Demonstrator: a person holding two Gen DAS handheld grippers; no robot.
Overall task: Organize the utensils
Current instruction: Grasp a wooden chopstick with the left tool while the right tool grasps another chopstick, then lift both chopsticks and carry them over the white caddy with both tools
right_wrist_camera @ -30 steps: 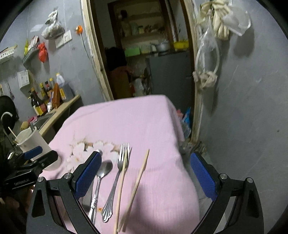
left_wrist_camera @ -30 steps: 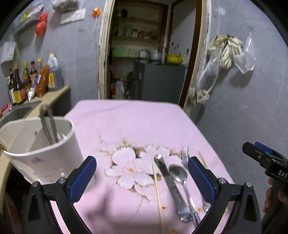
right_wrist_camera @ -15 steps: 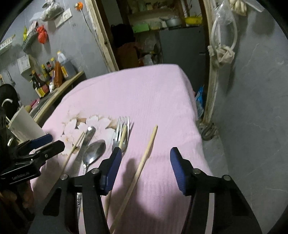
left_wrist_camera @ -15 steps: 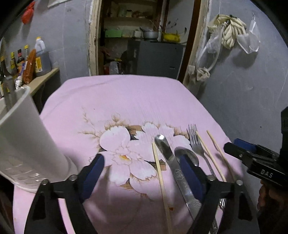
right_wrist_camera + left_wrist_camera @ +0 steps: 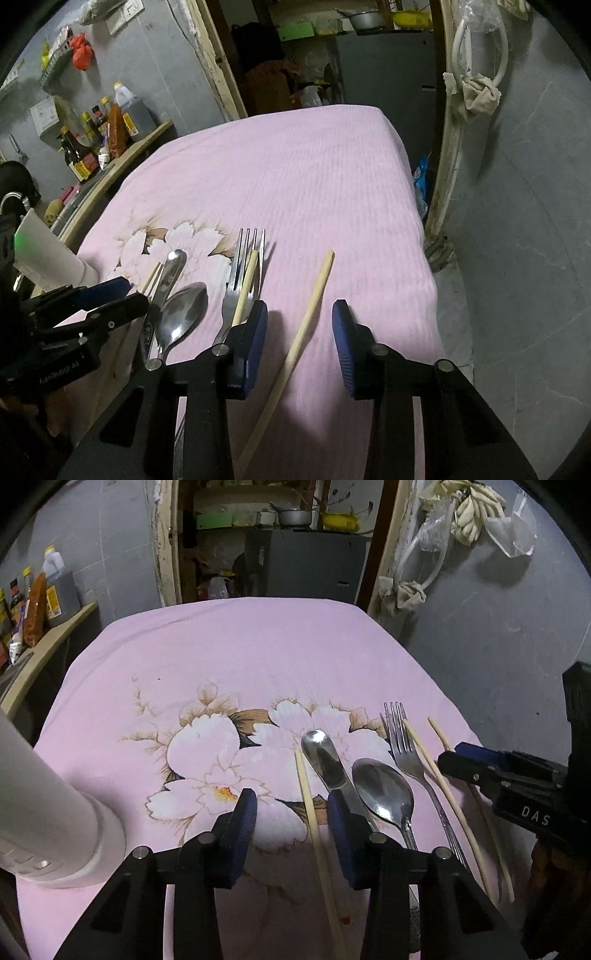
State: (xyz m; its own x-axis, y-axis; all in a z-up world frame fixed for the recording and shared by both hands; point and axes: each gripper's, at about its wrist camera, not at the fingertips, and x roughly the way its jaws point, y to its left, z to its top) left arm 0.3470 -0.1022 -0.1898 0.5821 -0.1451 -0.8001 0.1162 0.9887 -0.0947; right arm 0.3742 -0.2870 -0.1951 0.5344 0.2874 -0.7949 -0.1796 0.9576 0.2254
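- Left gripper (image 5: 291, 827): black frame with blue pads, jaws parted to a moderate gap, holding nothing; a pale wooden chopstick (image 5: 314, 819) lies on the cloth between its fingers, nearer the right one.
- Right gripper (image 5: 300, 345): same build, jaws likewise part-open and empty; a second pale wooden chopstick (image 5: 295, 354) lies between its fingers, untouched.
- Steel table knife (image 5: 328, 766): flat on the cloth just right of the first chopstick, its rounded blade tip pointing away from the camera.
- Steel spoon (image 5: 384, 792): bowl up, just right of the knife.
- Steel fork (image 5: 404, 746): right of the spoon, tines pointing away; a third pale chopstick (image 5: 245, 286) lies across its tines.
- White plastic utensil holder (image 5: 40, 819): stands at the left edge of the table, well apart from the row of cutlery.
- Pink tablecloth with a printed white flower (image 5: 240, 646): covers the table and bears all the items.
- Bottles of sauce (image 5: 85, 155): stand on a side counter to the left, beyond the table.
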